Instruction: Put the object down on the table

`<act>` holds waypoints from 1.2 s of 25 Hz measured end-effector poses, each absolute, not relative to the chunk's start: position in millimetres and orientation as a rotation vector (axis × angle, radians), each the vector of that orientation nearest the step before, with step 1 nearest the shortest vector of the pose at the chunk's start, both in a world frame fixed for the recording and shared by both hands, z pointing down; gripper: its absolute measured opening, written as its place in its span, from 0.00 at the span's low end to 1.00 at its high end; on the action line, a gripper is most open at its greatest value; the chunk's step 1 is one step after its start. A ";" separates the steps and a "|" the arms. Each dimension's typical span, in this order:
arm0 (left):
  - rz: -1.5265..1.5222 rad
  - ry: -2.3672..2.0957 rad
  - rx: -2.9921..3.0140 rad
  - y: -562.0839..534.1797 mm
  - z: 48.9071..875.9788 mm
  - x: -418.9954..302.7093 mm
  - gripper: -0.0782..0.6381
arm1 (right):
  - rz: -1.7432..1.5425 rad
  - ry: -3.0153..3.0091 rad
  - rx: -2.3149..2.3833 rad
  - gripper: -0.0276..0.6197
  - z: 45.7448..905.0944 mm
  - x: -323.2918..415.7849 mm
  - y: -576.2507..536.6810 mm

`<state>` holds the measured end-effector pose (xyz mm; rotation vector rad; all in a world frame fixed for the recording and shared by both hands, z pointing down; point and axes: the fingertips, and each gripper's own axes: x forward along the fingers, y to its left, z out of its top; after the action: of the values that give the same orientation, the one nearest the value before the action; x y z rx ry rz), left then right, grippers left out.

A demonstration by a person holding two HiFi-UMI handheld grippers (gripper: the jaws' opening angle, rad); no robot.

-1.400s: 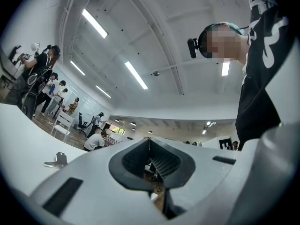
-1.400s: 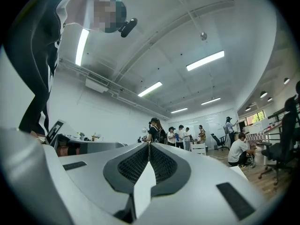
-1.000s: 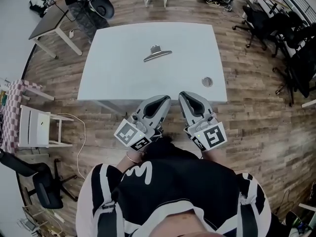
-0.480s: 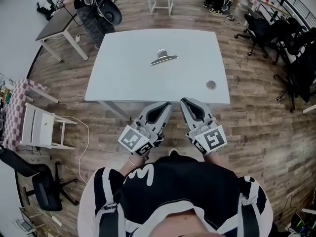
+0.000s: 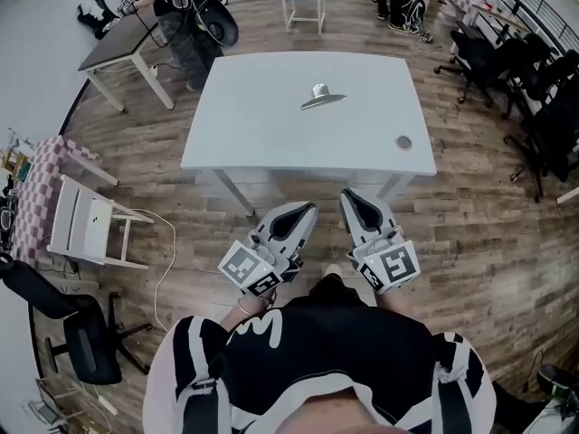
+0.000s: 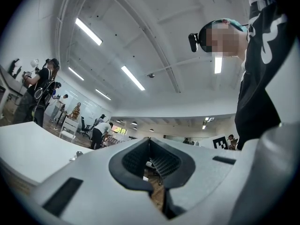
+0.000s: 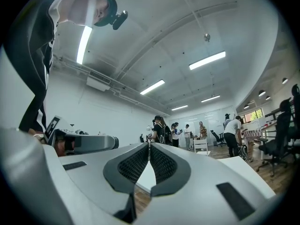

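On the table (image 5: 244, 125): the object (image 5: 322, 99), a silver metal piece with a flat base and a short round stub, lies on the white top toward the far edge; a small round grey fitting (image 5: 403, 142) sits near the right-hand near corner, well apart from it
Writing: the left marker cube (image 5: 246, 265) and the right marker cube (image 5: 391, 265) carry black-and-white square patterns; a white emblem (image 5: 260, 326) on the person's black top curves like an m, too partial to read
Left gripper (image 5: 308, 209): held over the wood floor (image 5: 470, 215), short of the table's near edge; its own view shows the jaw tips together and nothing between the ribbed pads (image 6: 164, 162)
Right gripper (image 5: 349, 195): just beside the left one, also short of the table; jaws closed tip to tip, nothing held
In the way: the table's near edge and a stretch of bare top lie between both grippers and the object
Around: a white chair (image 5: 86, 233) and a cable (image 5: 163, 251) on the floor at the left; a checkered cloth (image 5: 41, 174) beyond them; a black office chair (image 5: 77, 337) at lower left; a dark desk (image 5: 113, 43) with a standing person (image 5: 185, 25) at upper left; more office chairs (image 5: 488, 52) at the right
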<state>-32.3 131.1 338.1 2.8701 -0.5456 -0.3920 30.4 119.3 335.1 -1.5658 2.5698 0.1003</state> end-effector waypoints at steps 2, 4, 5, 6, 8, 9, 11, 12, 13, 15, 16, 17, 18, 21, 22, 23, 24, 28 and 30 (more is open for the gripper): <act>-0.379 -0.531 2.878 144.5 339.8 -43.6 0.12 | 0.095 2.558 -1.583 0.08 337.6 18.8 133.6; -0.382 -0.515 2.875 156.6 341.9 -52.8 0.12 | 0.079 2.544 -1.595 0.08 340.8 8.3 147.8; -0.387 -0.505 2.872 162.5 342.6 -56.8 0.12 | 0.070 2.537 -1.601 0.08 342.3 2.9 155.2; -0.391 -0.493 2.871 168.5 343.5 -60.3 0.12 | 0.062 2.530 -1.608 0.08 344.0 -2.4 162.7; -0.385 -0.462 2.868 181.6 347.7 -65.4 0.12 | 0.040 2.517 -1.626 0.08 349.1 -12.1 177.9; -0.377 -0.444 2.865 188.4 350.9 -67.3 0.12 | 0.027 2.509 -1.634 0.08 352.2 -16.1 184.7; -0.360 -0.417 2.863 198.0 355.5 -70.8 0.12 | 0.007 2.501 -1.642 0.08 357.3 -22.4 193.5; -0.356 -0.413 2.865 200.1 355.7 -73.2 0.12 | 0.007 2.504 -1.640 0.08 357.8 -25.4 195.1; -0.358 -0.417 2.869 201.1 354.4 -76.2 0.12 | 0.018 2.511 -1.634 0.08 356.4 -28.9 195.7; -0.369 -0.446 2.879 202.2 350.3 -83.5 0.12 | 0.065 2.532 -1.610 0.08 349.3 -37.8 196.8; -0.376 -0.463 2.884 201.9 348.2 -86.9 0.12 | 0.092 2.542 -1.593 0.08 344.5 -43.0 197.2; -0.382 -0.478 2.887 200.8 346.2 -89.2 0.12 | 0.114 2.551 -1.578 0.08 339.6 -47.8 197.2; -0.387 -0.487 2.888 199.3 343.9 -90.5 0.12 | 0.130 2.559 -1.568 0.08 335.2 -51.5 196.8; -0.404 -0.477 2.889 198.4 336.4 -90.2 0.12 | 0.166 2.569 -1.579 0.08 325.2 -54.4 198.9; -0.410 -0.471 2.891 198.0 335.7 -89.3 0.12 | 0.184 2.575 -1.588 0.08 324.4 -53.8 200.0; -0.414 -0.470 2.889 196.5 336.6 -88.4 0.12 | 0.198 2.586 -1.594 0.08 325.0 -53.3 200.2; -0.419 -0.472 2.882 194.8 338.2 -88.0 0.12 | 0.201 2.592 -1.594 0.08 326.2 -53.1 199.8; -0.424 -0.447 2.851 202.2 346.8 -89.1 0.12 | 0.165 2.561 -1.596 0.08 328.5 -54.2 204.2; -0.413 -0.426 2.854 205.7 348.7 -90.0 0.12 | 0.164 2.564 -1.601 0.08 330.5 -57.9 205.4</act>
<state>-90.0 205.7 348.7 2.8540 -0.4259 -0.4127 -57.9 205.4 330.5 -1.6010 2.5642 0.1639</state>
